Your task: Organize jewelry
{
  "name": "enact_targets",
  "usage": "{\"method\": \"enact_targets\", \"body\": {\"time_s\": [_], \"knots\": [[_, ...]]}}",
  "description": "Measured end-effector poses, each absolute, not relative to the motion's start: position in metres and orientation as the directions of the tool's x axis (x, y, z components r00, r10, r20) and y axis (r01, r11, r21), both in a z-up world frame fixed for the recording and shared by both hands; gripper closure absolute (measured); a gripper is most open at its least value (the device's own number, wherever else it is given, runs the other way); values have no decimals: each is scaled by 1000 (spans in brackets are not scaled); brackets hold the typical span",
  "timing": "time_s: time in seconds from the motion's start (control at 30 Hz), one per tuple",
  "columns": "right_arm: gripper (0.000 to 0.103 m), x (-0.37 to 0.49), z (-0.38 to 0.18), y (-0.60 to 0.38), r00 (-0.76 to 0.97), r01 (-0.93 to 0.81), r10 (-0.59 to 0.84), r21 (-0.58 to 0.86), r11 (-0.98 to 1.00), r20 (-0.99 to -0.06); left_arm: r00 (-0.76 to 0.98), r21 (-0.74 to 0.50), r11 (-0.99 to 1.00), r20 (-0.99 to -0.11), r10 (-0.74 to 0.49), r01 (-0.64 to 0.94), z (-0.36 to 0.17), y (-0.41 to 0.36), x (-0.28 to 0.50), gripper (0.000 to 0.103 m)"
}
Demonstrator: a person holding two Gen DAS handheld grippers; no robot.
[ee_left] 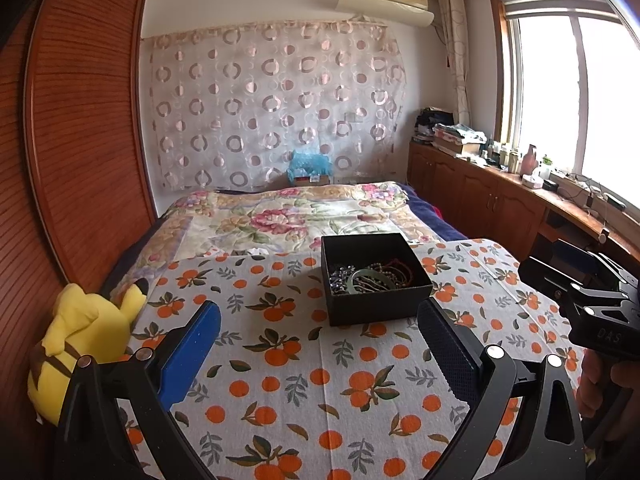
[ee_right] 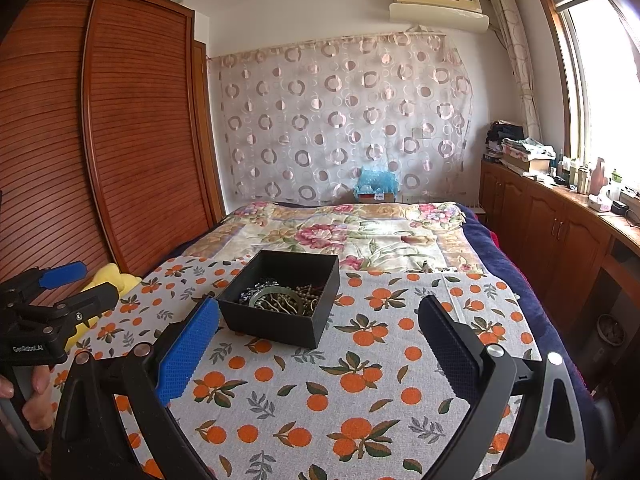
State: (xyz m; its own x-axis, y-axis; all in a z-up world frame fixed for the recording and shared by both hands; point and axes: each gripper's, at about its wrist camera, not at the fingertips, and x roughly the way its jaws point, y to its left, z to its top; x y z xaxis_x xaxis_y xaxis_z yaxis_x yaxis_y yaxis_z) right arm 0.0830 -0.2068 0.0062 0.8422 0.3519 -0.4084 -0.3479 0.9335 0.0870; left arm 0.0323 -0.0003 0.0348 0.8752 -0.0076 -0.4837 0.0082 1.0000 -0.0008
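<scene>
A black open box (ee_left: 376, 280) stands on an orange-print cloth (ee_left: 304, 368) on the bed. It holds a heap of jewelry (ee_left: 372, 276): a green bangle, dark beads and red-brown bead strings. My left gripper (ee_left: 320, 316) is open and empty, a little short of the box. In the right wrist view the box (ee_right: 280, 300) lies ahead and left of my right gripper (ee_right: 320, 312), which is open and empty. The left gripper also shows in the right wrist view (ee_right: 84, 284), at the left, with its jaws apart.
A yellow plush toy (ee_left: 84, 344) lies at the cloth's left edge beside a wooden wardrobe (ee_left: 80, 140). A floral quilt (ee_left: 296, 212) covers the bed beyond the box. A cabinet counter (ee_left: 520, 184) with bottles runs along the window on the right.
</scene>
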Motion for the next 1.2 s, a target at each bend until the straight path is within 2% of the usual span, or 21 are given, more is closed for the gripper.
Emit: {"method": "enact_targets", "body": {"time_s": [1.2], "knots": [[3, 83, 5, -207, 843, -348, 354, 90, 933, -406, 879, 1, 1000, -477, -8, 10, 39, 1, 28, 8]]}}
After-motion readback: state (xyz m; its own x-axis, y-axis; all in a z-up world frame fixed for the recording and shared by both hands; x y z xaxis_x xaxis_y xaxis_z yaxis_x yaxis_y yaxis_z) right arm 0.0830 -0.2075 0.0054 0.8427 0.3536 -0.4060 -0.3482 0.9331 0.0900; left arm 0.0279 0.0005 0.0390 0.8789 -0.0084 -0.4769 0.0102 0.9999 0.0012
